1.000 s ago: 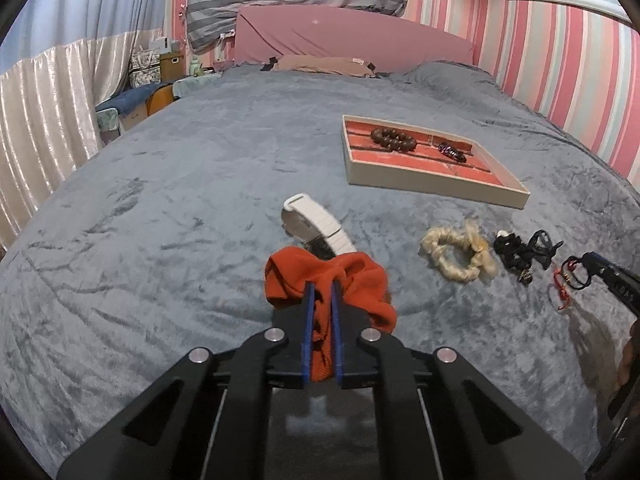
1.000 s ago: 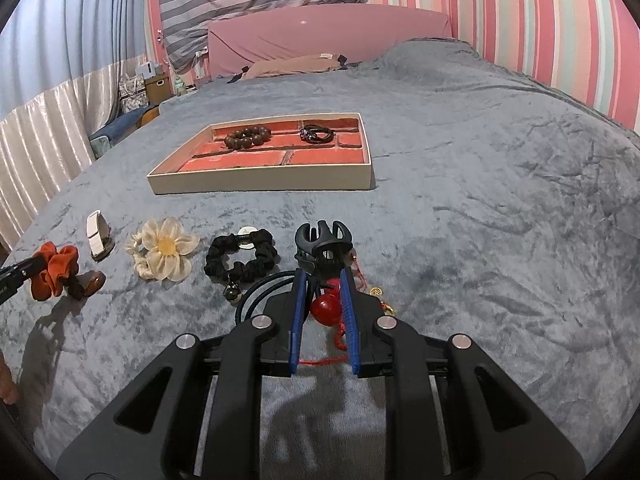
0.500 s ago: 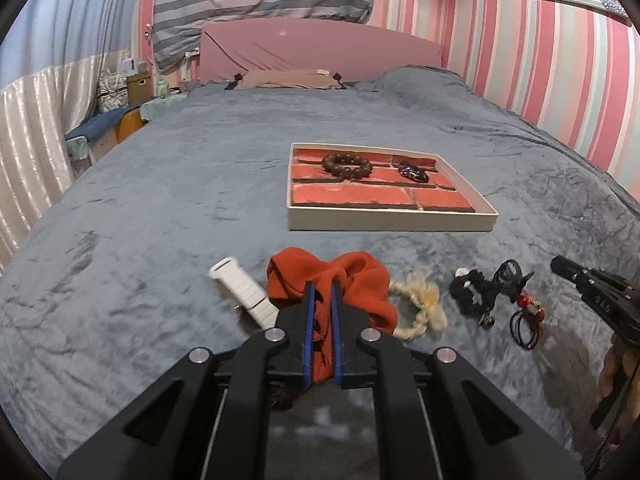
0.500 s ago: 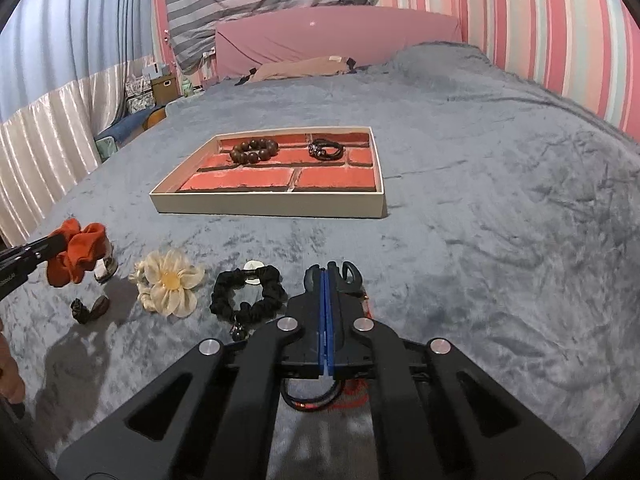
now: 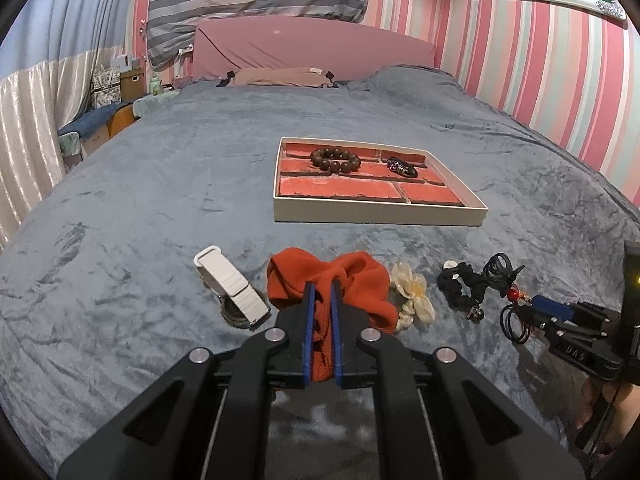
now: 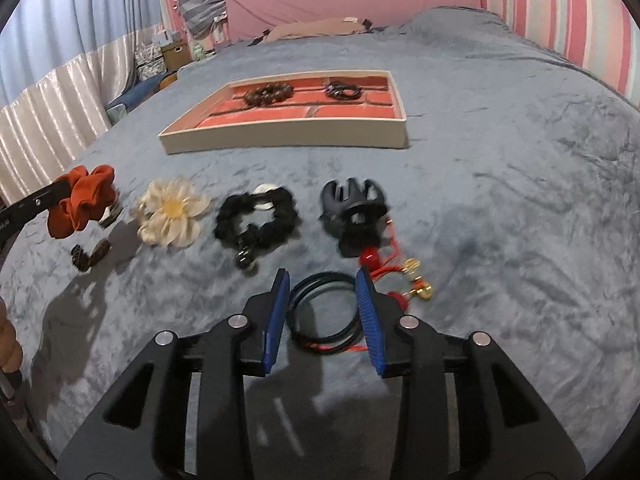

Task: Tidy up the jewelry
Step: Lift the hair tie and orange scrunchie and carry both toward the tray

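The left hand-held gripper (image 5: 320,300) is clenched on the orange scrunchie (image 5: 352,280), held on the near side of the tray (image 5: 376,213) on the bed (image 5: 140,208). The right hand-held gripper (image 6: 323,286) gapes, released, around black hair ties (image 6: 324,312) nearer than the tray.

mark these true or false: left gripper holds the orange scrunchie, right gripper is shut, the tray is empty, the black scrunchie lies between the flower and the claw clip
1. The left gripper holds the orange scrunchie. True.
2. The right gripper is shut. False: its jaws stand open around the black hair ties on the bed.
3. The tray is empty. False: it holds a bead bracelet and a dark bracelet.
4. The black scrunchie lies between the flower and the claw clip. True.
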Demonstrator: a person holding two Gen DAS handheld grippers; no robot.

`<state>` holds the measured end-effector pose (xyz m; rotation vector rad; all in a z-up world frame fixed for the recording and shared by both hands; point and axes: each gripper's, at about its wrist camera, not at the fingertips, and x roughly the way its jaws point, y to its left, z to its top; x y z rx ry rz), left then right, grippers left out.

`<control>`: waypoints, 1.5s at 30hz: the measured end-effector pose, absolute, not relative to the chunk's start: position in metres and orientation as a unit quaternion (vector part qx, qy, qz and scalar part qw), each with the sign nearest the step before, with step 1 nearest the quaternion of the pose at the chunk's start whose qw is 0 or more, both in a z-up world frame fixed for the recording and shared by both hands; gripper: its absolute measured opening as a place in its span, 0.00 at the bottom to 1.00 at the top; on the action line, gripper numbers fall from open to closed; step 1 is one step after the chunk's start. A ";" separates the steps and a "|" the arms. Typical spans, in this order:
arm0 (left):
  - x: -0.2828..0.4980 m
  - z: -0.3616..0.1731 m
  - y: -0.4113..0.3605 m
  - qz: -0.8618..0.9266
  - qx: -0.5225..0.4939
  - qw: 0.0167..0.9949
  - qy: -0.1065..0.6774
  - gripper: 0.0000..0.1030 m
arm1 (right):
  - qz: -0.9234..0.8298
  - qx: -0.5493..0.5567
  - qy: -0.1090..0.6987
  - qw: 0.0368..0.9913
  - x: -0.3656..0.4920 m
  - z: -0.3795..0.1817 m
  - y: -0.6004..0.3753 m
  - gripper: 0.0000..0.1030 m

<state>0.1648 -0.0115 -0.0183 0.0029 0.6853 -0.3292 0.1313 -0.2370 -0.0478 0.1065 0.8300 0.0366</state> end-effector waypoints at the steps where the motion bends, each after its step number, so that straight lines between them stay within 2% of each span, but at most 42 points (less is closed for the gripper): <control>1: 0.164 -0.018 -0.010 -0.161 -0.001 0.928 0.335 0.08 | 0.021 0.051 0.406 0.912 0.131 -0.049 -0.234 0.34; 6: 0.162 -0.021 -0.003 -0.156 -0.003 0.928 0.337 0.08 | 0.025 0.045 0.428 0.902 0.136 -0.064 -0.221 0.33; 9: 0.162 -0.024 0.001 -0.153 -0.005 0.928 0.340 0.08 | 0.021 0.037 0.439 0.898 0.140 -0.072 -0.216 0.29; 12: 0.164 -0.024 0.004 -0.153 -0.011 0.927 0.342 0.08 | 0.017 0.035 0.436 0.899 0.143 -0.073 -0.216 0.13; 13: 0.164 -0.024 0.004 -0.154 -0.012 0.927 0.342 0.08 | 0.018 0.039 0.435 0.900 0.144 -0.073 -0.217 0.04; 18: 0.165 -0.021 0.003 -0.160 -0.010 0.927 0.339 0.08 | 0.009 0.036 0.413 0.910 0.139 -0.063 -0.222 0.04; 27: 0.183 0.002 -0.012 -0.171 -0.003 0.930 0.327 0.08 | 0.016 0.042 0.346 0.937 0.151 0.002 -0.231 0.04; 36: 0.244 0.029 -0.038 -0.169 0.007 0.935 0.312 0.08 | 0.023 0.036 0.317 0.947 0.221 0.046 -0.236 0.04; 45: 0.333 0.029 -0.076 -0.161 0.014 0.933 0.321 0.08 | 0.005 0.018 0.332 0.943 0.316 0.045 -0.242 0.04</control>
